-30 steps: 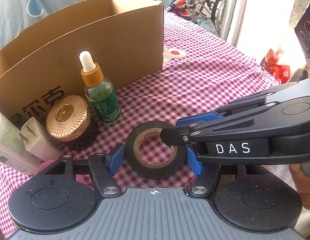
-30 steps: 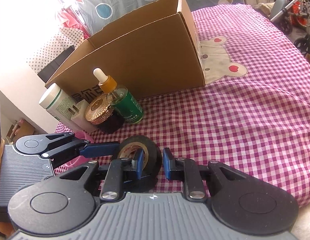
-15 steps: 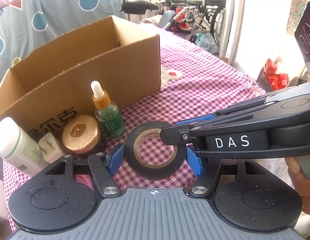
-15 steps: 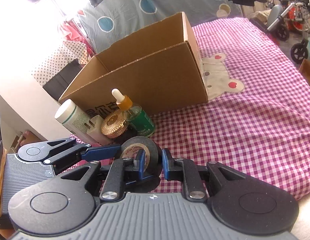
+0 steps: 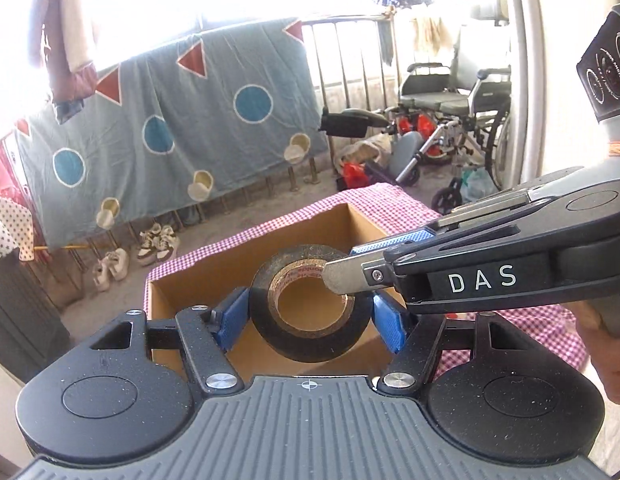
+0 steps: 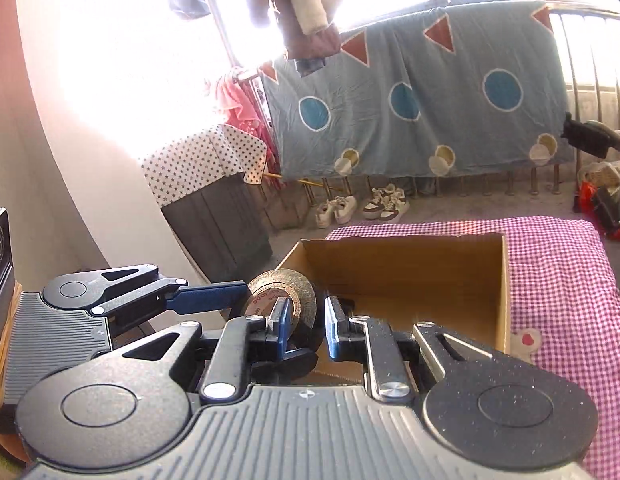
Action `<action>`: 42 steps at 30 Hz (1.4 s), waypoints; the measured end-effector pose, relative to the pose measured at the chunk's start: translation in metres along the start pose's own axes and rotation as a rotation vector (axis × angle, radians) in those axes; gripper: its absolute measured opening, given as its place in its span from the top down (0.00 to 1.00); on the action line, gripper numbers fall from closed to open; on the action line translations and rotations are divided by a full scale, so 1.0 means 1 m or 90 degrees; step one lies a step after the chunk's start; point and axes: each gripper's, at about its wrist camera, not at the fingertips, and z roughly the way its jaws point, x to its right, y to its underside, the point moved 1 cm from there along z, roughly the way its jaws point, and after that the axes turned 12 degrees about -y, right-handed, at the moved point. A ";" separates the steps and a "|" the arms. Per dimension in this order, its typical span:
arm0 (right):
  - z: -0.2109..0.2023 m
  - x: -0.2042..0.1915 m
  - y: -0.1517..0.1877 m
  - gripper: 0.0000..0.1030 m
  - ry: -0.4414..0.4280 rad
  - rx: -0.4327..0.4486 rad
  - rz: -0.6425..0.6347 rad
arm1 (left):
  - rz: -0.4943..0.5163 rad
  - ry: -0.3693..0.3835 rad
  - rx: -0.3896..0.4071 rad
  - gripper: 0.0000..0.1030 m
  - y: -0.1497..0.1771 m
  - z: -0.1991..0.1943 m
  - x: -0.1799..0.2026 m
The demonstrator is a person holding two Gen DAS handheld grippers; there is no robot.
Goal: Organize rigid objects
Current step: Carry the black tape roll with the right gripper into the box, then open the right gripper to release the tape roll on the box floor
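A black tape roll (image 5: pixel 310 344) with a brown core hangs in the air over the open cardboard box (image 5: pixel 214 276). My left gripper (image 5: pixel 308 308) clamps the roll's outer sides between its blue pads (image 5: pixel 230 320). My right gripper (image 5: pixel 341 276) comes in from the right and pinches the roll's wall, one finger inside the core. In the right wrist view the tape roll (image 6: pixel 270 286) sits between the right gripper (image 6: pixel 308 322) fingers, with the left gripper (image 6: pixel 230 298) reaching in from the left and the cardboard box (image 6: pixel 409 272) just behind.
The box stands on a pink checked tablecloth (image 6: pixel 561 280). Past the table are a blue cloth with circles (image 6: pixel 429 100), shoes on the floor (image 6: pixel 365 206), a dark cabinet (image 6: pixel 222 224) and a wheelchair (image 5: pixel 449 120). A hand (image 5: pixel 605 344) holds the right gripper.
Both grippers rose together with the tape roll, from the tablecloth up to above the box opening. The dropper bottle, gold-lidded jar and white tube dropped out of view.
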 end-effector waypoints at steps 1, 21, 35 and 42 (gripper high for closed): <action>0.013 0.005 -0.010 0.80 -0.013 -0.020 0.006 | -0.005 0.000 -0.014 0.35 -0.005 0.009 -0.005; 0.227 0.141 0.009 0.80 -0.105 -0.430 0.331 | -0.101 0.129 -0.482 0.32 0.043 0.188 -0.056; 0.190 0.133 -0.014 0.79 -0.173 -0.327 0.370 | -0.127 0.110 -0.394 0.24 0.016 0.146 -0.072; 0.089 0.108 -0.028 0.78 -0.207 -0.188 0.340 | -0.164 0.125 -0.266 0.20 -0.001 0.079 -0.085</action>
